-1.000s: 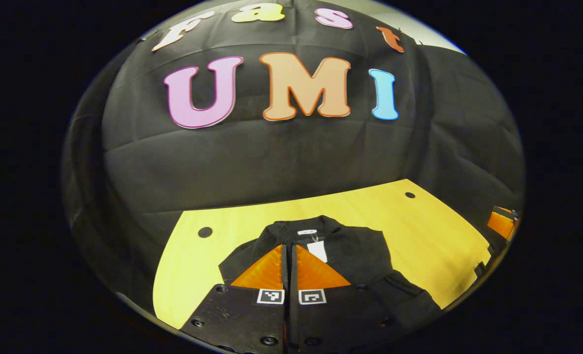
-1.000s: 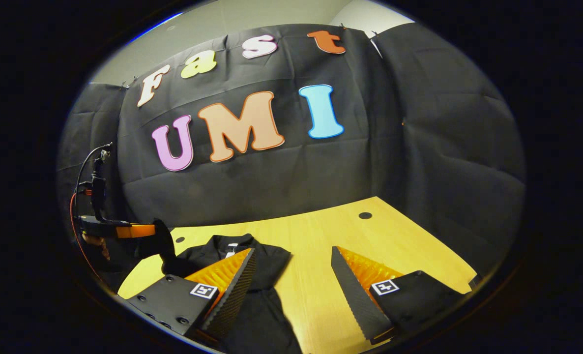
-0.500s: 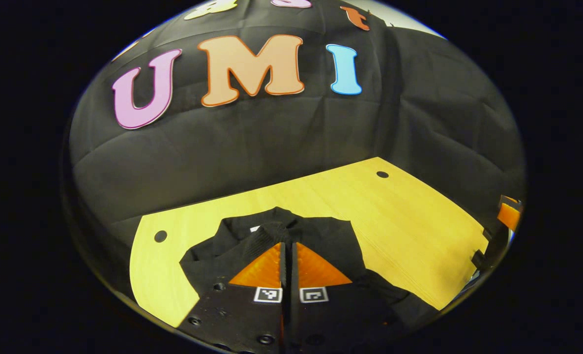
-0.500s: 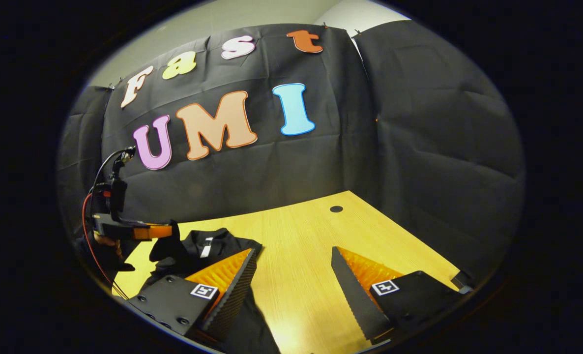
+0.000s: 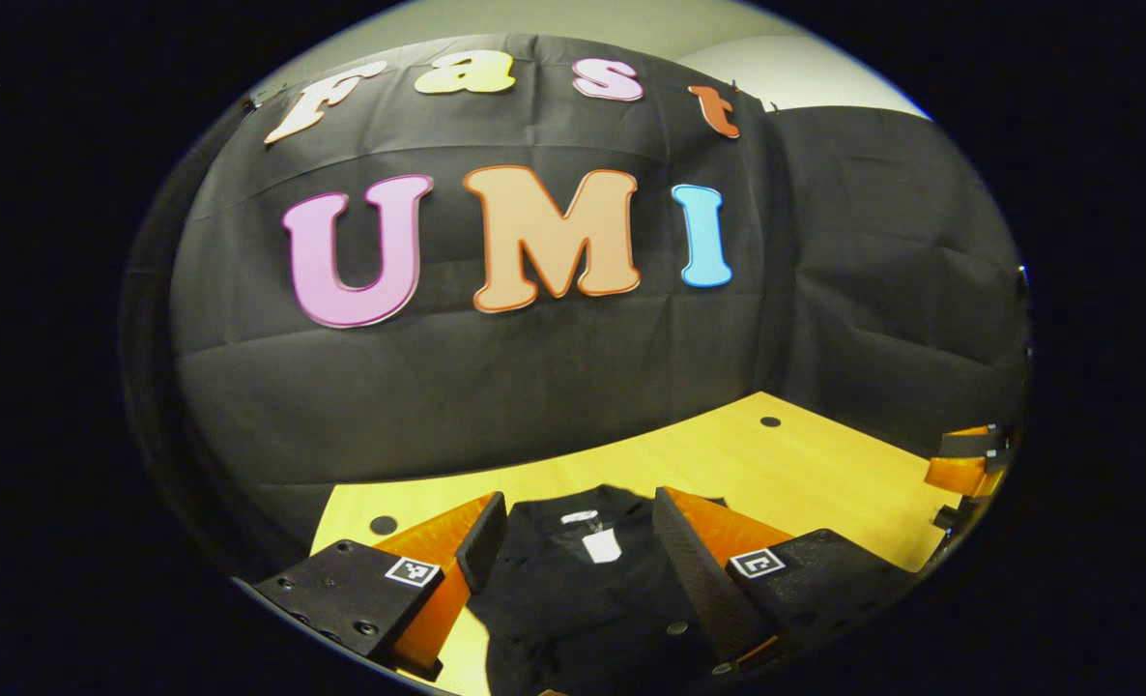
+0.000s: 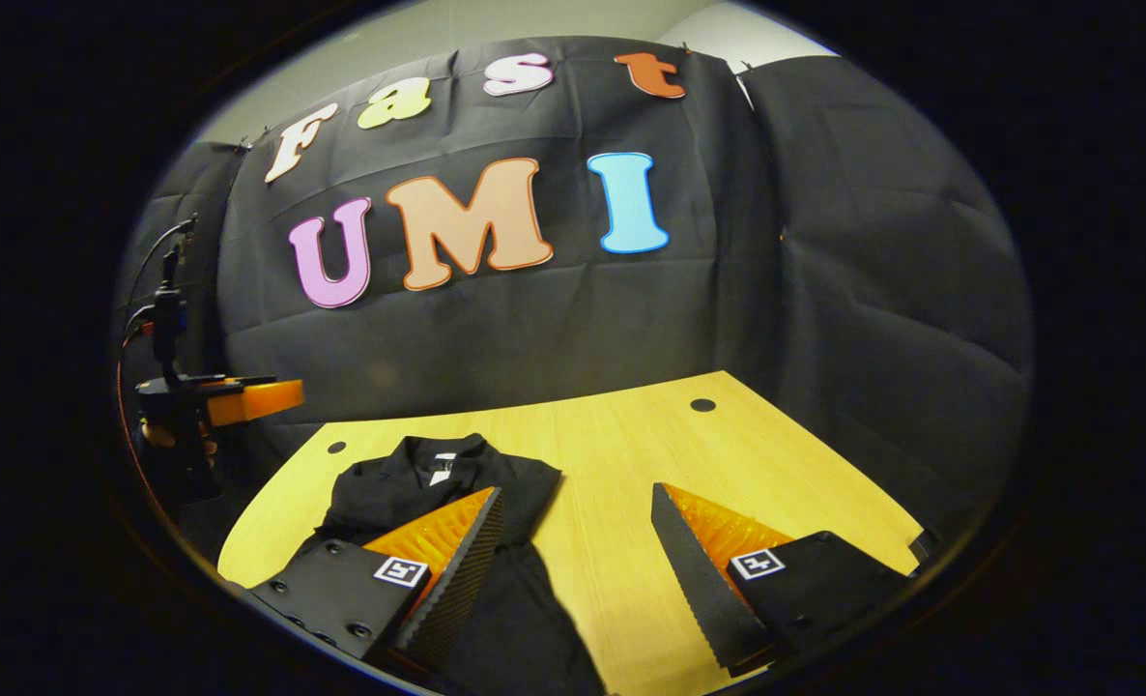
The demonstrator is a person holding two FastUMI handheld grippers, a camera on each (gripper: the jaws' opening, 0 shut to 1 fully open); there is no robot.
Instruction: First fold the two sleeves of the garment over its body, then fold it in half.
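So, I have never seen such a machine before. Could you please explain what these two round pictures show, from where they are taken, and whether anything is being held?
There is no robot here. A person holds one hand tool, called a gripper, in each hand. Each gripper has two fingers and carries a small wide-angle camera that looks forward along them, so each round picture comes from one gripper.

In the left gripper view, the left gripper shows at the bottom with its fingers spread apart. In the right gripper view, the right gripper is also open. Neither one holds anything.

On the wooden table lies a black garment, with its collar towards the back wall. The right gripper view also shows the left gripper farther off, at the left edge, above the table's corner.
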